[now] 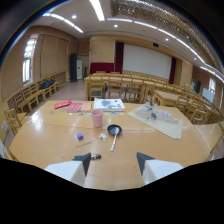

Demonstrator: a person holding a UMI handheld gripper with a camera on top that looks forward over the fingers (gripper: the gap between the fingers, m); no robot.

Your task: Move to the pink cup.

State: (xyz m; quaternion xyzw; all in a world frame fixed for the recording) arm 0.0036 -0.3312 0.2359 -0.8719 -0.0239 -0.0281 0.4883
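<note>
My gripper [114, 161] hangs over the near edge of the wooden table [45, 142], fingers spread wide apart with nothing between them. The pink cup [97, 118] stands upright well beyond the fingers, toward the middle of the table and a little left of my line, just in front of the papers [109, 104] at the far edge. Between me and it: a small black frying pan [114, 131] with a pale handle, just right of the cup, and a small purple block [80, 136] nearer its left. To do this well, I judge I should angle slightly left and go forward level (high enough to clear the pan), keeping the cup centred between the fingers.
</note>
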